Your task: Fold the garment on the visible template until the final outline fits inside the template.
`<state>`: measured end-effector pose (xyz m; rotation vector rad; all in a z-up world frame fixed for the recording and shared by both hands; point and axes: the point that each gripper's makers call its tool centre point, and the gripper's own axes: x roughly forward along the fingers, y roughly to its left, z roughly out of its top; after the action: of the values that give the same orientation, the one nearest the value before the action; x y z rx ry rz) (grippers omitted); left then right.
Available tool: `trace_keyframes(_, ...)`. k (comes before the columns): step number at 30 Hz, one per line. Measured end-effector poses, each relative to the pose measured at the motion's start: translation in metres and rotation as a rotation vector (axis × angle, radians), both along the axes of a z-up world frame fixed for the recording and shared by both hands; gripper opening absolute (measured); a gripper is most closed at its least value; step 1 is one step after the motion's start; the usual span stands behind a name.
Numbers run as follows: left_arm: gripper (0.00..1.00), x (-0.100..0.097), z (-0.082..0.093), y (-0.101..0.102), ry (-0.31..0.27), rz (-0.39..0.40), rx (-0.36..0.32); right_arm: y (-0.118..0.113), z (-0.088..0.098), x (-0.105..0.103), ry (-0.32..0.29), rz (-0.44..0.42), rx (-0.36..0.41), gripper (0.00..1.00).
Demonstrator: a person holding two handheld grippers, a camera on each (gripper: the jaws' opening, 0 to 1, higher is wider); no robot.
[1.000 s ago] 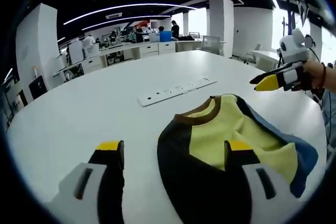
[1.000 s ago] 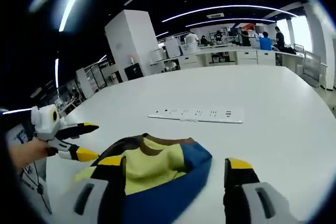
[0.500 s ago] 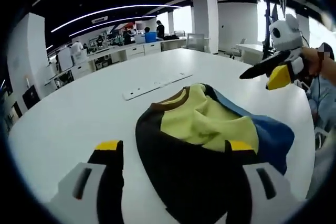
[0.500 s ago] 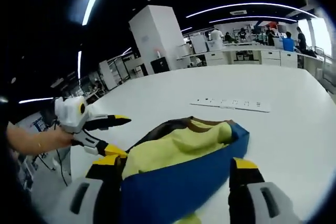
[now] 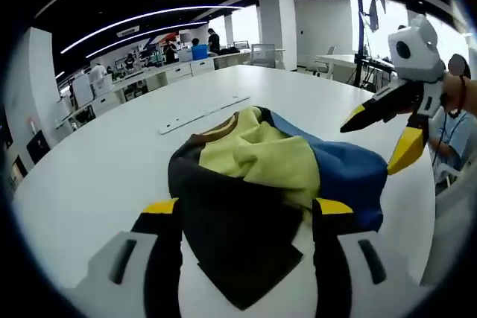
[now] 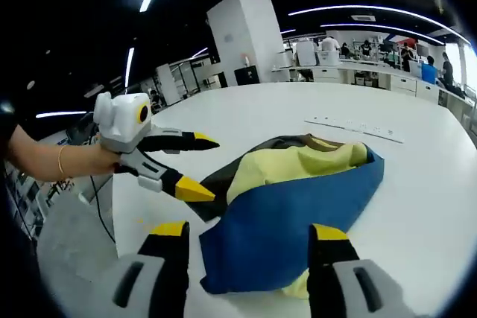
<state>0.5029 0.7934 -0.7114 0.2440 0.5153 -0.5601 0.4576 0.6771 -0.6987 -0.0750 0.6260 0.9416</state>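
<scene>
A crumpled garment (image 5: 261, 176) with black, yellow and blue panels and a brown collar lies on the white table (image 5: 97, 161). My left gripper (image 5: 246, 210) stands open at its near black edge, with the cloth between and below the jaws, and nothing is gripped. In the left gripper view my right gripper (image 5: 369, 148) hovers open over the blue side. In the right gripper view the garment (image 6: 298, 199) shows its blue panel nearest. My right gripper (image 6: 249, 230) is open just before that edge. The left gripper (image 6: 212, 169) is open beside the black side, held by a hand.
A long white power strip (image 5: 201, 113) lies on the table behind the garment, also seen as the power strip (image 6: 358, 128). The table's rounded edge (image 6: 112, 214) runs close on the left. Desks, pillars and people stand far behind.
Both grippers have come closer to the garment from opposite sides, so it looks larger in both views. Both stay open. The garment itself lies where it was.
</scene>
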Motion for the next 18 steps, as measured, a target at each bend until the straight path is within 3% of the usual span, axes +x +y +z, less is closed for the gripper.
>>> trace_keyframes(8, 0.56, -0.016, -0.019, 0.001, 0.047, 0.016, -0.003, -0.006, -0.013, -0.016, -0.058, 0.013, -0.072, 0.4)
trace_keyframes(13, 0.48, -0.018, -0.026, 0.0, 0.061, 0.03, -0.014, -0.007, -0.012, -0.015, -0.083, 0.009, -0.066, 0.31)
trace_keyframes(16, 0.41, -0.021, -0.035, -0.001, 0.085, 0.033, -0.009, -0.009, -0.019, -0.014, -0.128, 0.034, -0.133, 0.27)
trace_keyframes(18, 0.36, -0.024, -0.043, -0.001, 0.099, 0.024, 0.02, -0.008, -0.024, -0.015, -0.124, 0.035, -0.14, 0.25)
